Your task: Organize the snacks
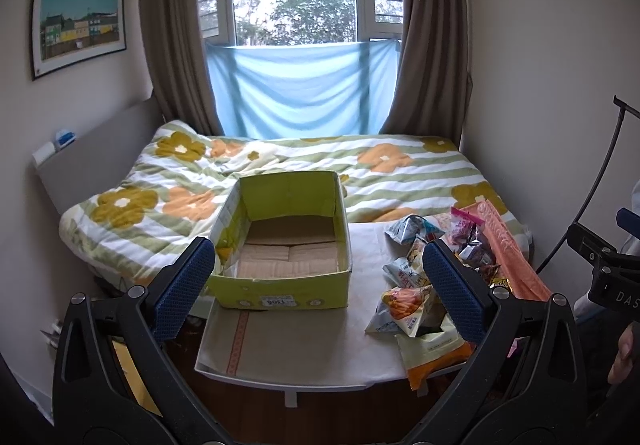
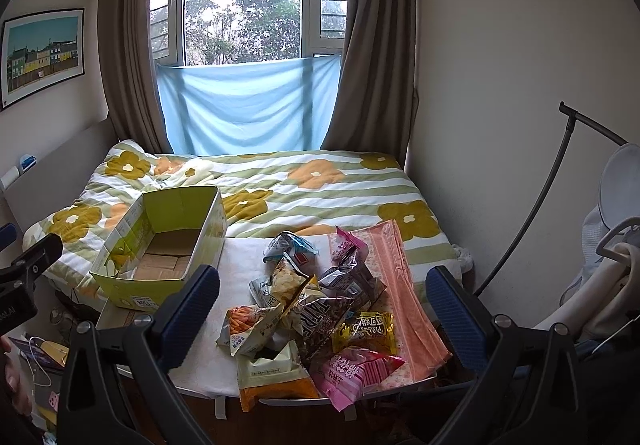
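Observation:
An open yellow-green cardboard box [image 1: 280, 285] stands empty on a small white table [image 1: 304, 357], left of a heap of snack packets [image 1: 416, 301]. In the right wrist view the box [image 2: 132, 291] is at the left and the snack packets [image 2: 312, 317] lie in the middle, with a pink packet [image 2: 356, 369] and an orange-and-white pouch [image 2: 272, 377] at the table's front edge. My left gripper [image 1: 320, 289] is open and empty, held above the table's front, facing the box. My right gripper [image 2: 324, 313] is open and empty above the heap.
A bed with a flowered striped quilt [image 1: 280, 161] lies behind the table, under a curtained window. A pink patterned cloth [image 2: 404, 285] lies along the table's right side. A black lamp stand [image 2: 532, 213] and a chair with clothes [image 2: 612, 285] are at the right. Clutter sits on the floor at the left.

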The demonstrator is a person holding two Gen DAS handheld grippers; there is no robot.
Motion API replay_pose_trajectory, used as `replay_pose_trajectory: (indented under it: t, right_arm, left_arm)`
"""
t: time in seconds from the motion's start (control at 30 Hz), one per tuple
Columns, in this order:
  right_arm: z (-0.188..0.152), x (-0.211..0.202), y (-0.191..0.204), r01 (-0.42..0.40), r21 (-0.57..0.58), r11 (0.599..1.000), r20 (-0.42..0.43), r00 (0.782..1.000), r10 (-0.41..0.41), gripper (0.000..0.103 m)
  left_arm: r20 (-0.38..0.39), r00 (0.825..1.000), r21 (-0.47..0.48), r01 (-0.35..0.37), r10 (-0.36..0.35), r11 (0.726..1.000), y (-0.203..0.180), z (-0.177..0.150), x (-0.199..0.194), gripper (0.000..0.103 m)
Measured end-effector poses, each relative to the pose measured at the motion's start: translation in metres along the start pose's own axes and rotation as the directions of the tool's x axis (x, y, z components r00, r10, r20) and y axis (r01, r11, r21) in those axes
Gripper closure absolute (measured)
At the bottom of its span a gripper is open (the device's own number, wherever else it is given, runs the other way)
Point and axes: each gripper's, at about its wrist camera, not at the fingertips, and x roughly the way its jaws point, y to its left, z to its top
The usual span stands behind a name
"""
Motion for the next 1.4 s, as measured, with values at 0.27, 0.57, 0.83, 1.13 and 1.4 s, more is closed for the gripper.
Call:
replay_pose_trajectory:
  t: [0.27, 0.57, 0.83, 1.13, 1.4]
  right_arm:
    - [0.0, 0.0, -0.001, -0.001, 0.001, 1.0, -0.001, 1.0, 0.001, 0.0]
    - [-0.002, 0.002, -0.005, 0.004, 0.007, 1.0, -0.006, 1.0, -0.004, 0.0]
    - [-0.001, 0.01, -0.011, 0.023, 0.044, 0.999, -0.035, 0.999, -0.021, 0.0]
    - [-0.024, 0.044, -0.03, 0.011, 0.094, 0.995, -0.161, 0.987, 0.004, 0.0]
    - [-0.039, 0.108, -0.044, -0.101, 0.032, 0.994, -0.27, 0.957, 0.106, 0.0]
  left_arm:
    - [-0.006, 1.0, 0.003, 0.008, -0.008, 1.0, -0.003, 0.003, 0.003, 0.0]
    - [-0.011, 1.0, 0.008, 0.019, -0.019, 1.0, -0.002, 0.003, 0.003, 0.0]
    - [-0.058, 0.997, 0.033, 0.052, -0.051, 0.998, -0.002, 0.01, 0.019, 0.0]
    - [-0.2, 0.964, 0.068, 0.193, -0.176, 0.979, -0.022, -0.014, 0.08, 0.0]
    - [-0.386, 0.888, 0.062, 0.296, -0.25, 0.953, -0.071, -0.055, 0.158, 0.0]
